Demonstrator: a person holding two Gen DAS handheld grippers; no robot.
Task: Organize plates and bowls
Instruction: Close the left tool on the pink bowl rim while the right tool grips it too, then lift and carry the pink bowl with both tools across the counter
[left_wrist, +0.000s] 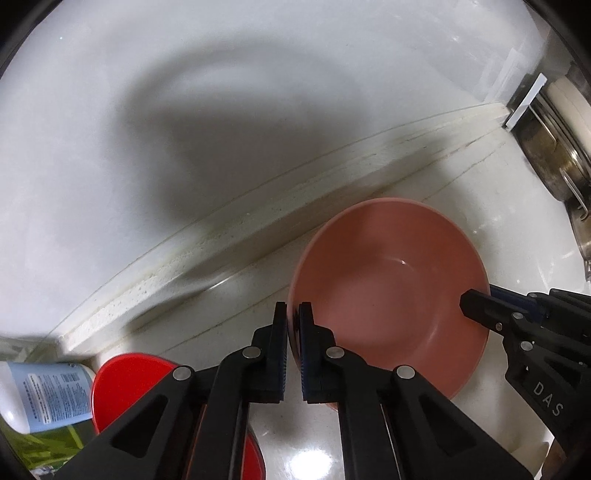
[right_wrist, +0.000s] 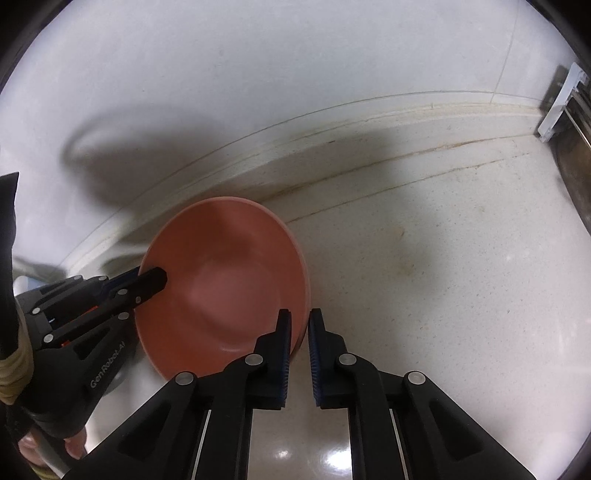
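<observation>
A salmon-pink bowl (left_wrist: 391, 288) sits on the pale speckled countertop, close to the backsplash. My left gripper (left_wrist: 293, 308) is shut on its left rim, with one pad inside the bowl and one outside. My right gripper (right_wrist: 300, 315) is shut on the opposite rim of the same bowl (right_wrist: 229, 280), the rim running between its blue pads. Each gripper also shows in the other's view: the right gripper (left_wrist: 480, 301) at the bowl's right edge, the left gripper (right_wrist: 147, 277) at its left edge.
A red dish (left_wrist: 125, 384) lies at lower left beside a white bottle with a blue label (left_wrist: 40, 395). Metal pots (left_wrist: 554, 158) stand at the far right against the wall. A raised backsplash ledge (left_wrist: 221, 236) runs behind the bowl. A hand (right_wrist: 74, 443) holds the left gripper.
</observation>
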